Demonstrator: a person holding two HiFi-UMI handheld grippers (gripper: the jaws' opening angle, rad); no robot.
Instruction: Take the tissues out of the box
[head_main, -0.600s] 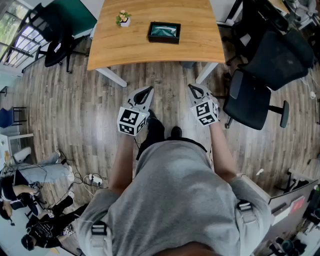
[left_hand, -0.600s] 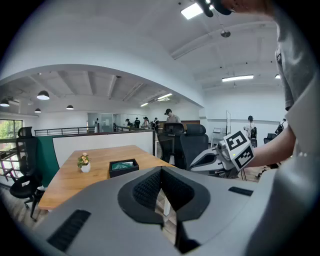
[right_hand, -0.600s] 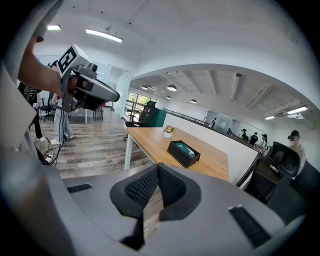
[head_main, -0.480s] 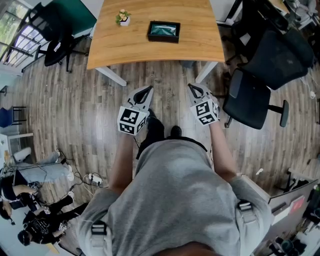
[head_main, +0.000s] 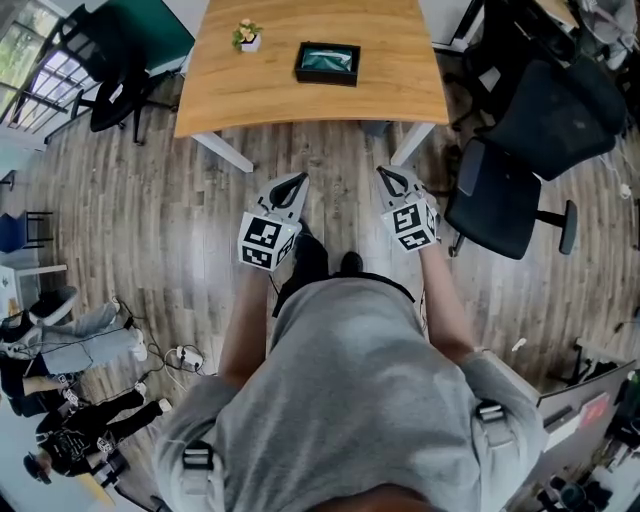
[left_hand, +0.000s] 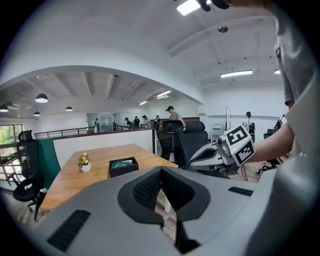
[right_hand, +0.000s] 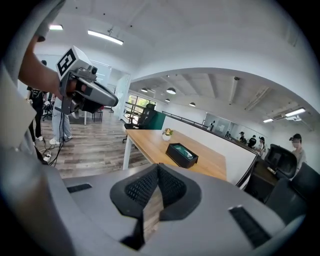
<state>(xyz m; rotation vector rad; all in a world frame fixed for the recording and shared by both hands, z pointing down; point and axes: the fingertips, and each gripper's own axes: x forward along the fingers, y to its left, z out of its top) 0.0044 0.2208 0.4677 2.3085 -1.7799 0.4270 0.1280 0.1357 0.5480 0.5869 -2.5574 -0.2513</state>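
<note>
A black tissue box (head_main: 328, 64) with a teal tissue showing in its top lies on the wooden table (head_main: 400, 90), far ahead of both grippers. It also shows in the left gripper view as the box (left_hand: 123, 166) and in the right gripper view as the box (right_hand: 182, 154). My left gripper (head_main: 294, 181) and right gripper (head_main: 384, 176) hang side by side over the floor, short of the table's near edge. Both are shut with nothing between the jaws.
A small white pot of flowers (head_main: 246, 38) stands on the table left of the box. A black office chair (head_main: 515, 195) stands to the right, another chair (head_main: 110, 95) to the left. People (head_main: 60, 400) stand at the lower left. Wood floor lies below.
Both grippers have stayed nearly still. The people at the lower left have shifted a little.
</note>
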